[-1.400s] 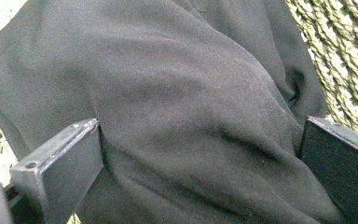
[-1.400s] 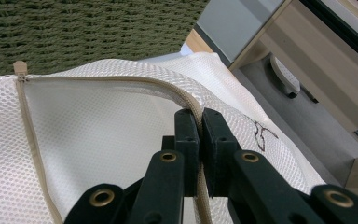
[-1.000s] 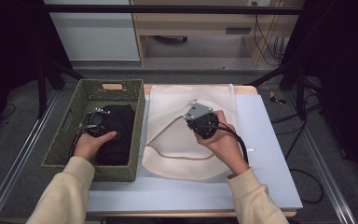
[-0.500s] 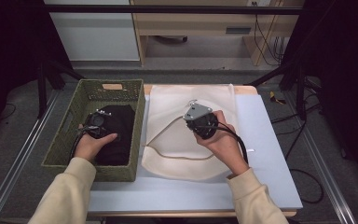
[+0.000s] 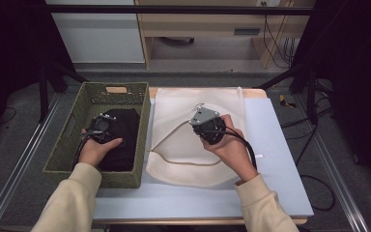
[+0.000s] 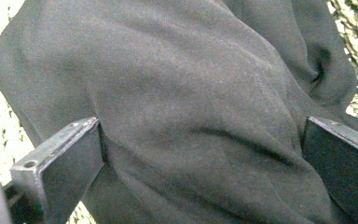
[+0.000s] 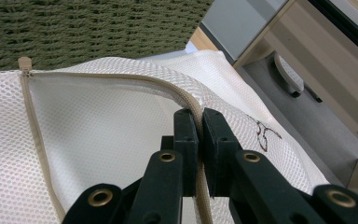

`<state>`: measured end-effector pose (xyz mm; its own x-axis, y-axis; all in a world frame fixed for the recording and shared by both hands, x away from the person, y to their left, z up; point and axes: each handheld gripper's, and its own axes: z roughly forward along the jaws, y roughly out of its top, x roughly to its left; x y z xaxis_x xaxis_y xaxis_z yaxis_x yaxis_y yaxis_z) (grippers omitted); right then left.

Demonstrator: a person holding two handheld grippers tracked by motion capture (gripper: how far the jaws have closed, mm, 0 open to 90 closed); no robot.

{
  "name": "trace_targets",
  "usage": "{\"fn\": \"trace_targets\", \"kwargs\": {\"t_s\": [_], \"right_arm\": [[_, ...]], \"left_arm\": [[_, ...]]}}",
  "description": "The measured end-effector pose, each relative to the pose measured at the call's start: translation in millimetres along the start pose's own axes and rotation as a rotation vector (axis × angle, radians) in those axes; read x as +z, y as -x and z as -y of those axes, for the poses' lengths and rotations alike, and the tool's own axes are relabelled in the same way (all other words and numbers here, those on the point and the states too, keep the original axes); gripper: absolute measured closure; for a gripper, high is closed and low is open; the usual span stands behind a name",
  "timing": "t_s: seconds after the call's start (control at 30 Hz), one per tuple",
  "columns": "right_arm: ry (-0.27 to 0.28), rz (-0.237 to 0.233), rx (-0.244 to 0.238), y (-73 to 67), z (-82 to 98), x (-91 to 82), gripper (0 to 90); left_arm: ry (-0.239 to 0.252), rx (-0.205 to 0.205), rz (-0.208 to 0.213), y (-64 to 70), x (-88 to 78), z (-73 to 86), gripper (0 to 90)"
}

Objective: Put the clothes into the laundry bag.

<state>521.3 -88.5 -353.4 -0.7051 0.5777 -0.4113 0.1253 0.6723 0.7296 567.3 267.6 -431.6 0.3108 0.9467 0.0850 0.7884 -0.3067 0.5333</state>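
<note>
Two claws at work: the left claw [image 5: 101, 126] is down in the basket, the right claw [image 7: 199, 122] sits over the bag.
Left claw state: jaws spread wide, one on either side of a fold of the black cloth garment [image 6: 186, 107]; the pads do not look pressed on it yet.
Right claw state: jaws pressed together, pinching the zippered rim of the white mesh laundry bag [image 7: 98, 135] right at the beige zipper tape [image 7: 32, 121].
Garment place: inside the green woven basket [image 5: 72, 140], which stands along the left edge of the counter [image 5: 275, 159]; it lies bunched toward the basket's right wall.
Bag place: flat on the middle of the counter, just beside the basket's right wall, its top reaching the far edge and its opening curving along the near side.
Step in hand: as I read it, the bag's mouth is being held by its rim while the garment is about to be gripped for loading.
Next move calls for: closing the left jaws on a good thick fold, lifting the cloth clear of the basket wall, and raising the pinched rim so the mouth gapes enough to take it.
Risk: a thin pinch may let the cloth slip out.
Count: one garment, one bag, one basket, two claws.
</note>
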Motion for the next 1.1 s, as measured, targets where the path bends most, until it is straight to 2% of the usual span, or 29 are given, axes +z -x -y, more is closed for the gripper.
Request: {"fn": "trace_targets", "kwargs": {"t_s": [0.43, 0.53, 0.83, 1.0, 1.1], "right_arm": [[-0.003, -0.003, 0.000, -1.5, -0.3, 1.1, 84.8], [-0.004, -0.005, -0.001, -1.9, -0.3, 1.2, 84.8], [-0.004, -0.006, -0.005, -2.4, -0.8, 1.2, 84.8], [0.000, -0.005, -0.003, -1.8, -0.6, 1.0, 84.8], [0.002, -0.005, -0.004, -1.4, -0.6, 0.5, 84.8]], "left_arm": [[-0.005, -0.001, 0.006, -1.0, 2.0, 0.2, 0.0], [-0.016, 0.003, -0.004, -1.9, 2.4, 0.4, 8.4], [-0.040, 0.050, -0.028, -1.8, -1.2, -2.6, 41.5], [-0.017, 0.040, -0.017, -5.0, -8.1, -3.8, 54.8], [0.025, 0.029, -0.023, -7.1, -14.7, -4.6, 60.1]]}}
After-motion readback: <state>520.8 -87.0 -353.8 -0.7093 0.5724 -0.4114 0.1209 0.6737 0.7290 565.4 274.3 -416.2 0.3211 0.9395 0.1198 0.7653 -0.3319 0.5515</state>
